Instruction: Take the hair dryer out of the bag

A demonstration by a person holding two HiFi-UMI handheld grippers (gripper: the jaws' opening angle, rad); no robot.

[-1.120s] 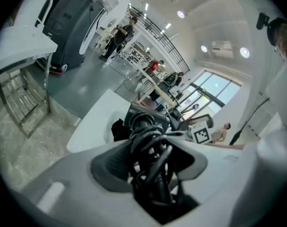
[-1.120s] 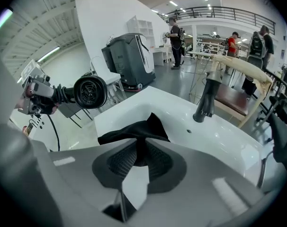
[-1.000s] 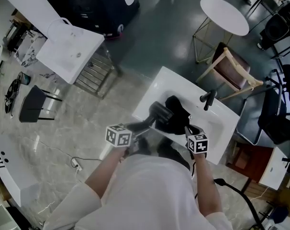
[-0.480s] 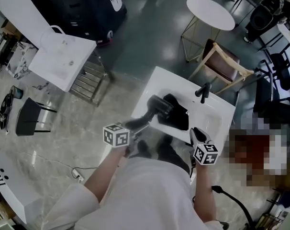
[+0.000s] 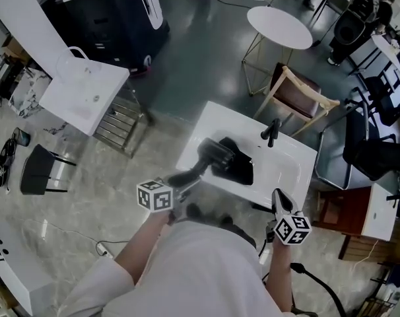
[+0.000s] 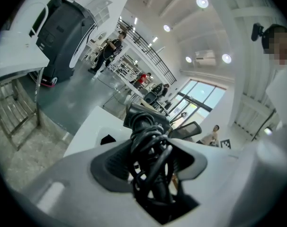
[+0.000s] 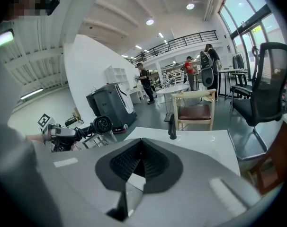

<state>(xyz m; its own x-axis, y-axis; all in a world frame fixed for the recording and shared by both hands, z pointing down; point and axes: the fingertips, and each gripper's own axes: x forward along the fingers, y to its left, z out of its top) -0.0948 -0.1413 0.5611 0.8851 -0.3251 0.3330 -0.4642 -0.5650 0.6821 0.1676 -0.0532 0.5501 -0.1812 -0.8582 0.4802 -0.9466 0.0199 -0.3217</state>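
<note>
Item 1: left gripper (image 5: 181, 182), nearest me at the washbasin's (image 5: 210, 119) near left edge. Its jaws are clamped on the handle of the hair dryer (image 5: 213, 154), which has black cord wound round it.

Item 2: right gripper (image 5: 278, 195), off the near right corner. Its jaws are pressed together with nothing between them.

Item 3: hair dryer, dark grey. It is held up above the near left part of the washbasin top, with its head pointing away from me. In the right gripper view it hangs free in the air.

Item 4: bag (image 5: 239, 169), black and slumped. It lies on the washbasin top just right of the dryer's head (from overhead I cannot tell whether the two touch).

Item 5: tap (image 5: 272, 132), black, at the far edge.

Item 6: wooden chair (image 5: 296, 92), beyond the far edge.

Item 7: round white table (image 5: 279, 26), farther off.
</note>
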